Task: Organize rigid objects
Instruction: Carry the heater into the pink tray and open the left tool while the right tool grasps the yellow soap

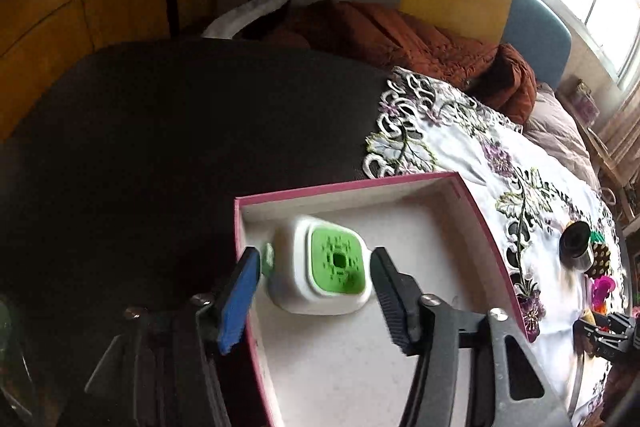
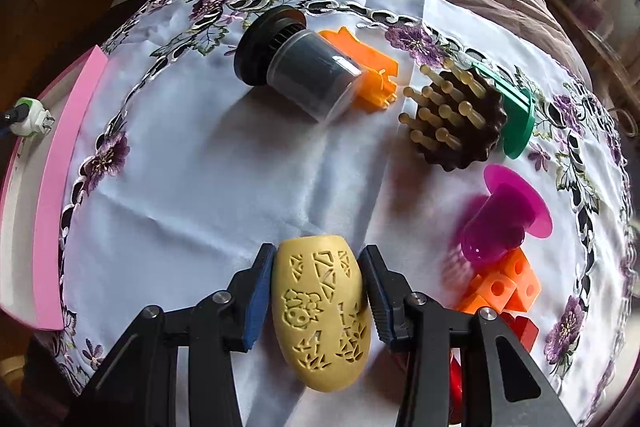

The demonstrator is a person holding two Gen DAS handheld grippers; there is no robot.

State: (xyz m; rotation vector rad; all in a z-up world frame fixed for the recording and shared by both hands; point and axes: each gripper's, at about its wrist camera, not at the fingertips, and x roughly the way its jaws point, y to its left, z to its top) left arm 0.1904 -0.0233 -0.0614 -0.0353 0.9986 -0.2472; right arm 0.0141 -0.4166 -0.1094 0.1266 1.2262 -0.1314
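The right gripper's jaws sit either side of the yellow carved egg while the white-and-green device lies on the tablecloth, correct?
Not quite. The left wrist view shows the white-and-green device inside the pink-edged box, not on the tablecloth. The right gripper does flank the yellow carved egg.

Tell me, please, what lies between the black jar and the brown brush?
An orange block, partly hidden behind the jar, lies between it and the brush, in the right wrist view.

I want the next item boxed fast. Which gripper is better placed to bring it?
Right. The right gripper already clasps the yellow egg, while the left gripper is open around the green-and-white container inside the box.
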